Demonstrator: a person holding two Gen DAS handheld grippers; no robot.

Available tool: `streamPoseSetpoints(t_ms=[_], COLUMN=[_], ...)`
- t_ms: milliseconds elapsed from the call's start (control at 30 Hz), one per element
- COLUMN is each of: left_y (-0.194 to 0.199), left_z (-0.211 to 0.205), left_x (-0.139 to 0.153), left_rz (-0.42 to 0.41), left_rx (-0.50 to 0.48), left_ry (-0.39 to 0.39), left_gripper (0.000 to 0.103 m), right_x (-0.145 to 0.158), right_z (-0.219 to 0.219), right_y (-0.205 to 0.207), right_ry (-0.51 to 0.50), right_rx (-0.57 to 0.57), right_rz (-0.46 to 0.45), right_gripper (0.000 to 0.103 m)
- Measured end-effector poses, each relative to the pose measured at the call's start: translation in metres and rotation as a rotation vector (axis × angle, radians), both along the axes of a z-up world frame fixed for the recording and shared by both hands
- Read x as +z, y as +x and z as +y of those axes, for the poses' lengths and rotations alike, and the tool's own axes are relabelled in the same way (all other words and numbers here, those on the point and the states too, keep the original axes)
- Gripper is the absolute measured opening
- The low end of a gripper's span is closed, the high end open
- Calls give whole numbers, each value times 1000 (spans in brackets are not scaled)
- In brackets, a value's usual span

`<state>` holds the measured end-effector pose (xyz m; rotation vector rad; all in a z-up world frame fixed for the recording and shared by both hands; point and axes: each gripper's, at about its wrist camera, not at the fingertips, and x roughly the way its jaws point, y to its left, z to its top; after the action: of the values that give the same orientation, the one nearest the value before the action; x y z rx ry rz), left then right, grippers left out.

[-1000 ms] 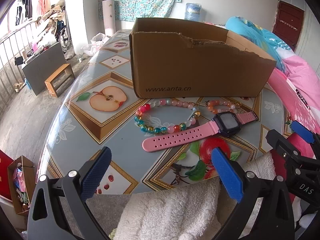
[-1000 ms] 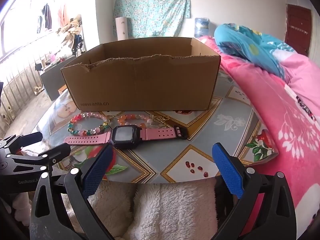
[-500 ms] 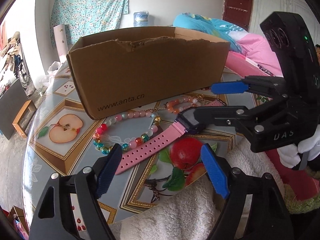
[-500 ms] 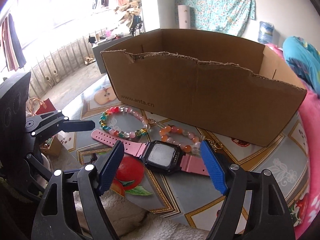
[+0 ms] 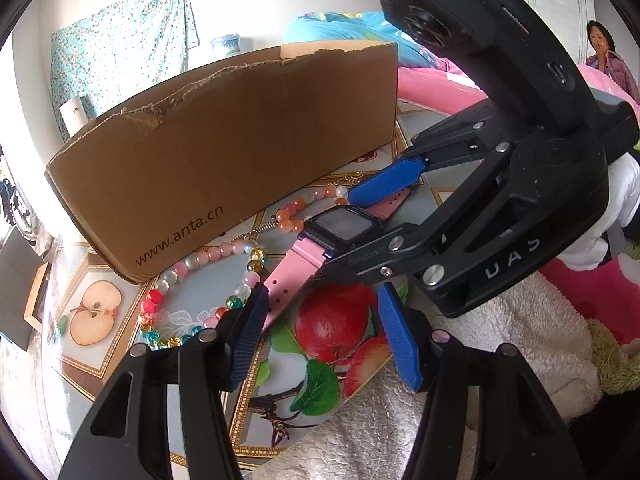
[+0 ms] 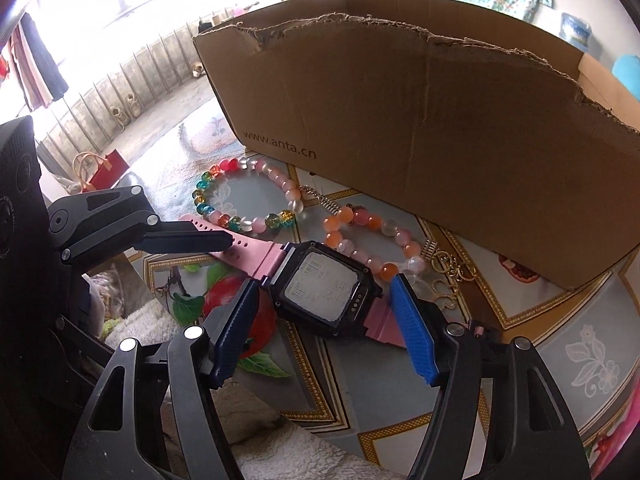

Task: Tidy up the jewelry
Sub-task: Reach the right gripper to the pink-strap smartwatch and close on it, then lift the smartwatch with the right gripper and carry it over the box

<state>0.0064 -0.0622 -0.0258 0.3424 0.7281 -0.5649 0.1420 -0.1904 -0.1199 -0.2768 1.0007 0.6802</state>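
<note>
Change: against the views of a second ago, both grippers are now low over the watch (image 6: 324, 292), which fills the middle of each frame instead of lying far off near the box (image 6: 420, 120).
Left gripper (image 5: 320, 332): jaws have just been narrowing, about half open; the pink strap end lies between the tips at lower centre of the left view, and no pad presses on it.
Right gripper (image 6: 324, 320): jaws have just been narrowing too, wider than the left; they straddle the black watch face, which looks just clear of the pads, so nothing is held.
Watch: flat on the table (image 6: 360, 380), centre frame, in front of the box.
Bracelets: the multicoloured one (image 6: 244, 196) and the orange one (image 6: 372, 240) lie between watch and box, untouched.
Meaning: likely a two-handed pickup of the watch, with the box as the probable goal; nothing is put away yet.
</note>
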Motion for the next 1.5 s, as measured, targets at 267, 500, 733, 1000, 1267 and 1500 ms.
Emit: streamPoseSetpoints(t_ms=[267, 500, 733, 1000, 1267, 1500], left_y=[-14, -35, -30, -22, -1, 1], left_z=[-11, -22, -34, -27, 1, 12], left_x=[-4, -7, -9, -7, -3, 6], left_rz=[-54, -104, -101, 6, 186, 189], left_rx=[-6, -36, -46, 13, 55, 110], left_ry=[100, 163, 172, 75, -105, -132], left_gripper=[48, 46, 27, 10, 9, 5], right_x=[-4, 1, 5, 12, 1, 3], right_z=[15, 0, -16, -30, -33, -40], right_y=[-4, 8, 31, 15, -17, -26], right_ry=[-80, -29, 77, 65, -130, -202], right_rx=[85, 117, 111, 118, 106, 30], right_rz=[3, 118, 271, 200, -1, -128], right_gripper=[64, 64, 64, 63, 57, 10])
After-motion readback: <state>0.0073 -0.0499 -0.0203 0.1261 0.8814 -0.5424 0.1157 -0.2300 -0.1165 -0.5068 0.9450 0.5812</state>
